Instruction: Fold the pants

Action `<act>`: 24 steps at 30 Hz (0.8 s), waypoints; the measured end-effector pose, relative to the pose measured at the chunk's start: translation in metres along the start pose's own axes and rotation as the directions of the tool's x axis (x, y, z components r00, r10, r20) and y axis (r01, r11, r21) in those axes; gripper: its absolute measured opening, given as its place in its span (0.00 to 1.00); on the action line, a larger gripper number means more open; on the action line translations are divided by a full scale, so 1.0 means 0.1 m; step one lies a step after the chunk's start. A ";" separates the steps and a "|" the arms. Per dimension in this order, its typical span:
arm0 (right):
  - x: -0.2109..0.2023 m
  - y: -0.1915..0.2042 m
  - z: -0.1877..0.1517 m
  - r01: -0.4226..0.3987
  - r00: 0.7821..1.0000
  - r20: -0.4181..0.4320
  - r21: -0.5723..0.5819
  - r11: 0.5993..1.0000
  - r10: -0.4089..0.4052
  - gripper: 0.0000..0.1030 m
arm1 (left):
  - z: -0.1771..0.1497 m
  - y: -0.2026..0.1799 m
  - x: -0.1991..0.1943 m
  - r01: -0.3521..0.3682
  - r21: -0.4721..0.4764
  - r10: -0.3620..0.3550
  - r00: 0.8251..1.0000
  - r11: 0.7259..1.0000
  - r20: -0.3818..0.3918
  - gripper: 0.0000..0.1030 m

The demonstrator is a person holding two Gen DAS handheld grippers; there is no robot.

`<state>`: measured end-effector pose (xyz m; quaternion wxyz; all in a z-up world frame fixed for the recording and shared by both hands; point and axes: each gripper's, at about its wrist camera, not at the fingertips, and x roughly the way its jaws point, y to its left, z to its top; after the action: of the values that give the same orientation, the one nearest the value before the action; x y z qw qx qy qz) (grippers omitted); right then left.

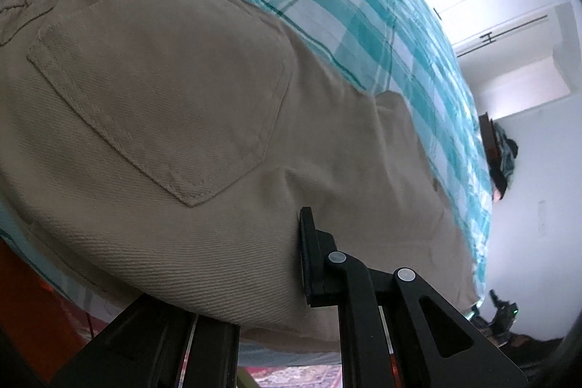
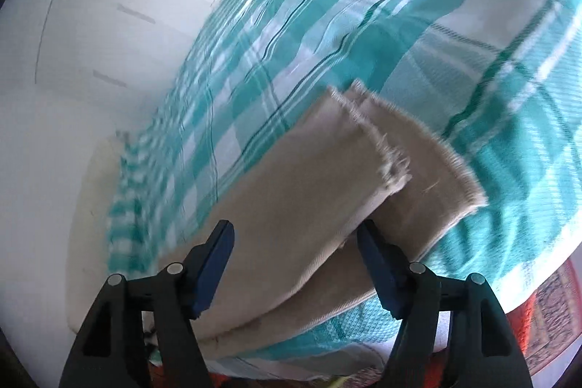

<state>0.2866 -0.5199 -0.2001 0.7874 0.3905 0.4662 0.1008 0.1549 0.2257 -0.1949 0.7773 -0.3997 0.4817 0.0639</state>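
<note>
The beige twill pants (image 1: 174, 119) lie on the teal-and-white checked bedspread (image 1: 363, 6), back pocket up, directly ahead of the left tongs (image 1: 291, 264), which are clamped on the fabric's near edge. The right tongs (image 2: 296, 264) stand parted, the frayed-hem pant legs (image 2: 327, 177) lying between and beyond their blue pads (image 2: 214, 271).

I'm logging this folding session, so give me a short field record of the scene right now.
garment: beige twill pants, back pocket up
leg ends: frayed hems, one leg overlapping the other
surface: teal and white plaid bedspread
left gripper: shut on the pants fabric
right gripper: open, pants legs between the fingers, not pinched
</note>
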 end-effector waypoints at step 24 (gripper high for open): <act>-0.24 -0.05 0.05 0.339 0.940 0.073 -0.110 0.934 -0.332 0.26 | -0.34 -0.24 -0.16 -0.106 0.169 0.118 0.991 0.980 -0.064 0.30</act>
<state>0.2765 -0.5381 -0.1865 0.8273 0.2593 0.4981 -0.0174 0.1345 0.1912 -0.1755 0.7845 -0.3081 0.5356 0.0525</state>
